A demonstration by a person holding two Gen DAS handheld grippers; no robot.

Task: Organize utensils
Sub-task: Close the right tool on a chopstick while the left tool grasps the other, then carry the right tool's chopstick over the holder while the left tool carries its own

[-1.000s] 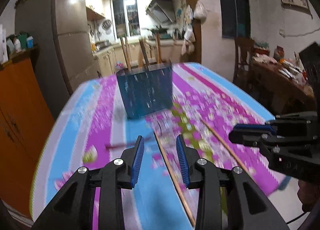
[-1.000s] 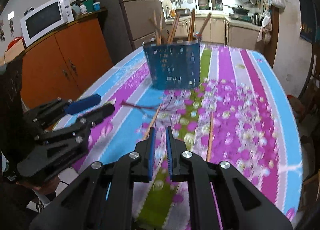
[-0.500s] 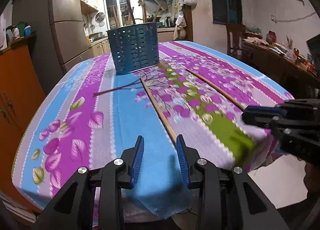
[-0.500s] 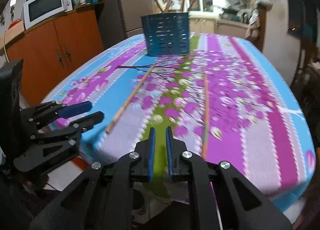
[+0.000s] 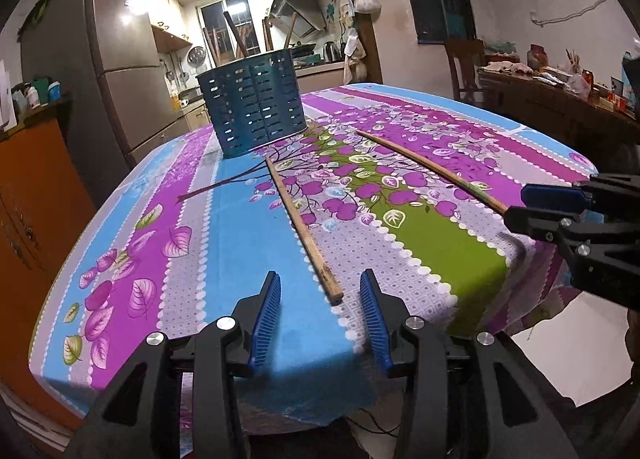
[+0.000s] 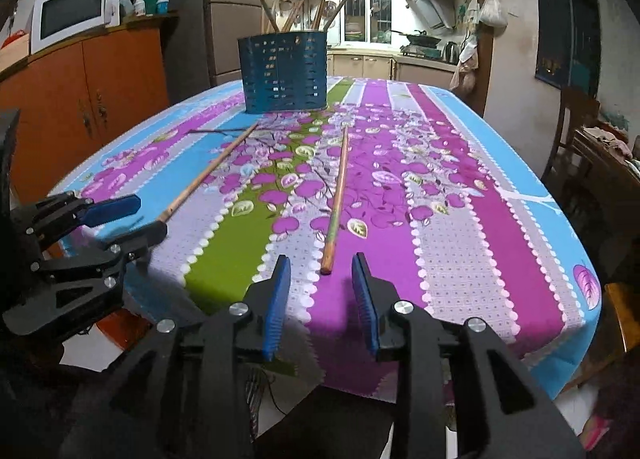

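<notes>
A: Where are the chopsticks?

B: Two lie loose on the tablecloth (image 5: 240, 219): the left chopstick (image 5: 302, 233) at centre frame, the right chopstick (image 6: 336, 195) mid-frame, the blue holder (image 6: 284, 73) above them

A: Grippers?

B: The left gripper (image 5: 320, 315) and right gripper (image 6: 322, 295) are both opening, empty, near ends just ahead

A: Handling?

B: Probably light, stiff, slippery and prone to rolling; pinch near the thick end

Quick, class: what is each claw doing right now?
Left claw: opening, empty, chopstick ahead.
Right claw: opening, empty, second chopstick ahead.
</notes>
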